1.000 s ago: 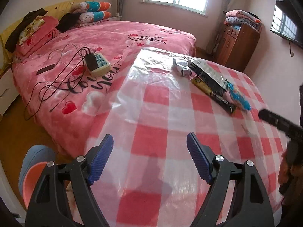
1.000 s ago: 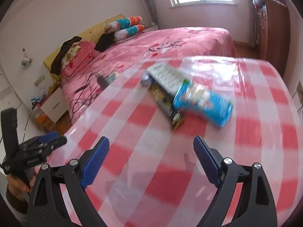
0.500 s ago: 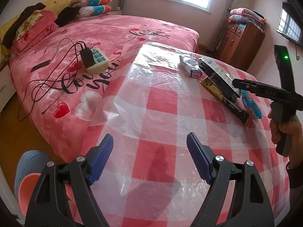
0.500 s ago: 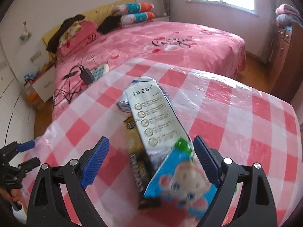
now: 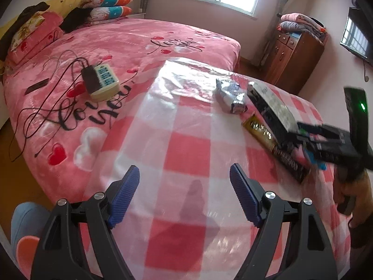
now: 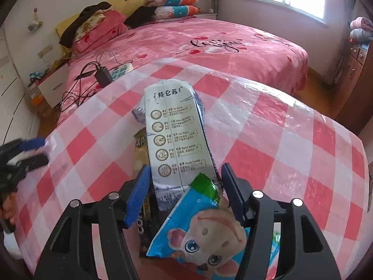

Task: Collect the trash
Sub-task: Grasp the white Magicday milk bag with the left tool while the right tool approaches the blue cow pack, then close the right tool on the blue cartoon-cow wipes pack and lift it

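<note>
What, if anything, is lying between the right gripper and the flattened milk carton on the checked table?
The blue cartoon wrapper lies over the near end of the flattened milk carton, right between the open fingers of the right gripper. Nothing else visibly blocks it.

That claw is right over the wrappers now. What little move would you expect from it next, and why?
Probably squeezing shut. The right gripper has its fingers open on either side of the flattened milk carton, with the blue snack bag lying across the carton's near end, so it seems lined up to pinch. The left gripper hangs open over bare tablecloth, nowhere near the trash.
</note>
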### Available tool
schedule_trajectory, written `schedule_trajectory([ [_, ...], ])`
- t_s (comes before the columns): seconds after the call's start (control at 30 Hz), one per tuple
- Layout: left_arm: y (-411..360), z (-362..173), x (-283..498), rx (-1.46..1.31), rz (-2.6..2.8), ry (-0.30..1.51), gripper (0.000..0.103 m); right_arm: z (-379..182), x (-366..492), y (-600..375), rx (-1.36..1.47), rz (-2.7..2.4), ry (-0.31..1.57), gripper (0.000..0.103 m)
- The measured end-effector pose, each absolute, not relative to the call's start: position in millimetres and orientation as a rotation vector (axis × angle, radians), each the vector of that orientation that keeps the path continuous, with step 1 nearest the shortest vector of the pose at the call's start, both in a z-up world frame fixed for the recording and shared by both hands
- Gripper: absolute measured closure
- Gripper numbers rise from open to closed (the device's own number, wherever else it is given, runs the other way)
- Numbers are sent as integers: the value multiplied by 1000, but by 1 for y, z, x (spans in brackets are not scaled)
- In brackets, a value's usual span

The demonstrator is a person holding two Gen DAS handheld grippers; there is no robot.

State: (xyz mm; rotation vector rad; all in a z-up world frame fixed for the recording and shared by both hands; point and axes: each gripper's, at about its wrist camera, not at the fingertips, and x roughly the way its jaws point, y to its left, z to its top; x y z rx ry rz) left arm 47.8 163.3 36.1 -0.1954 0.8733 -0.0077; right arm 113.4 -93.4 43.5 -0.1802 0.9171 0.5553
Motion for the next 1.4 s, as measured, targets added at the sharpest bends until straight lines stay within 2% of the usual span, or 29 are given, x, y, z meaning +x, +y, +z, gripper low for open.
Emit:
schedule_trajectory([
  [0.43,128,57,137,-127,-47,835,23,46,22,-105,-164,699,934,41],
  [0.7,92,37,204,-78,-100,935,23,46,-26,-107,-160,755,916,41],
  [0.93,71,19,228,-3,-81,970,23,45,-50,-113,-115,806,926,40],
  [1.0,69,15,232,5,-70,977,30,45,-53,-123,-53,812,932,38],
  [1.03,69,12,233,3,-65,988,42,46,-53,-129,-30,808,933,36],
  [1.4,68,8,209,1,-66,942,43,43,-21,-205,277,491,925,36],
])
